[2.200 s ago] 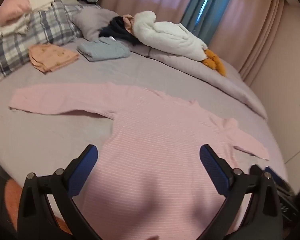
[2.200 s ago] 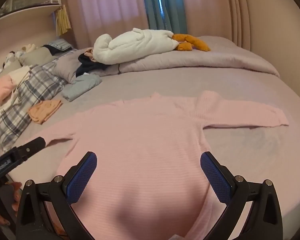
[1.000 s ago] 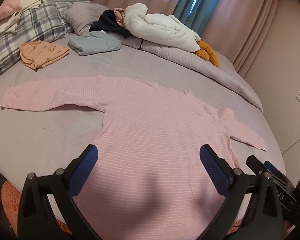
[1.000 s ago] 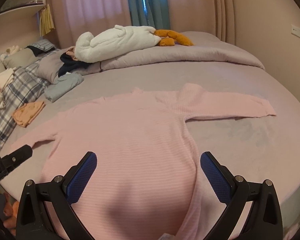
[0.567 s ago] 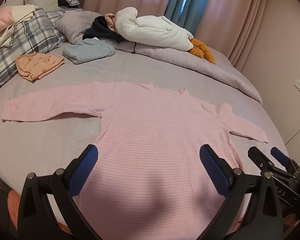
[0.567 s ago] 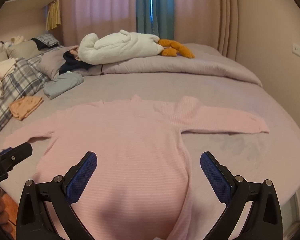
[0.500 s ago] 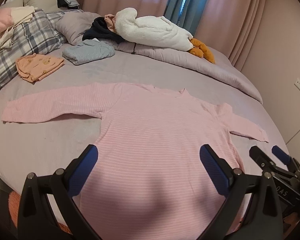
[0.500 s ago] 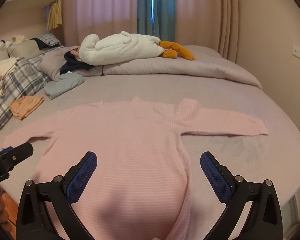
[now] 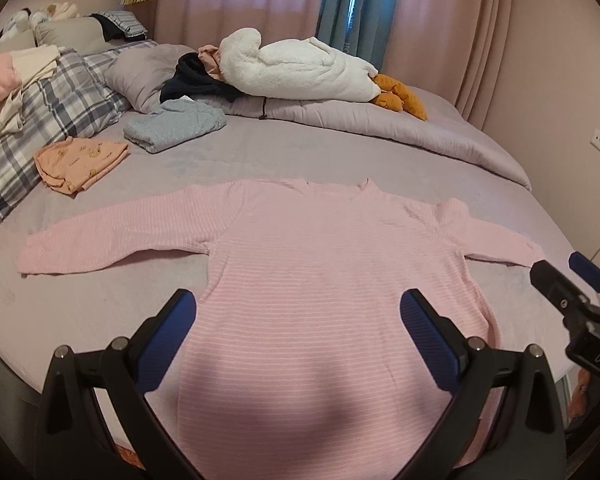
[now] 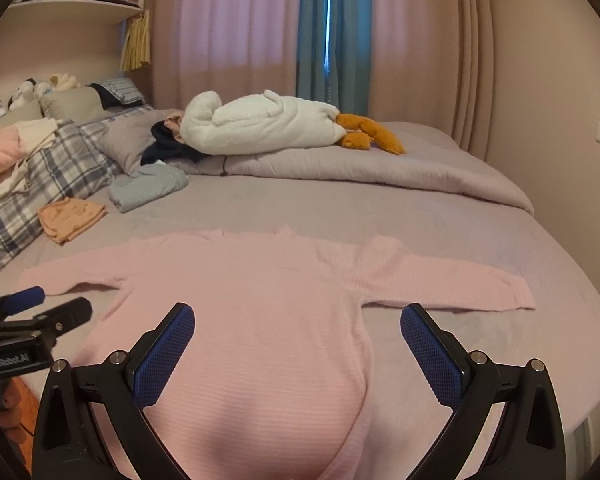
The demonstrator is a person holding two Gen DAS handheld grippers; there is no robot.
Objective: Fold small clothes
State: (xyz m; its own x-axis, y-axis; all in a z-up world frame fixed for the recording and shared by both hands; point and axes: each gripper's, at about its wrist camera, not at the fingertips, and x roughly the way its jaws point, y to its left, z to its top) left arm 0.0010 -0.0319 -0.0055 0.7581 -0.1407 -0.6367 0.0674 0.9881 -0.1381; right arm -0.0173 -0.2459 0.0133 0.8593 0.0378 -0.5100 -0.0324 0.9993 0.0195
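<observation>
A pink striped long-sleeved top [image 9: 324, 264] lies flat on the bed, front up, both sleeves spread out to the sides; it also shows in the right wrist view [image 10: 240, 304]. My left gripper [image 9: 298, 326] is open and empty, held above the lower body of the top. My right gripper [image 10: 298, 342] is open and empty above the top's lower right side. Each gripper shows at the edge of the other's view: the right one [image 9: 568, 280], the left one [image 10: 40, 308].
The grey bed sheet [image 9: 228, 160] carries a folded orange garment [image 9: 80, 162] and a folded grey-blue garment [image 9: 174, 124] at the back left. A plaid pillow [image 9: 56, 108], a white plush goose [image 9: 300, 70] on a rolled duvet, and curtains lie behind. A wall stands at the right.
Both grippers have drawn back and levelled, so more of the room shows behind the bed. The top lies unmoved. Both grippers stay open.
</observation>
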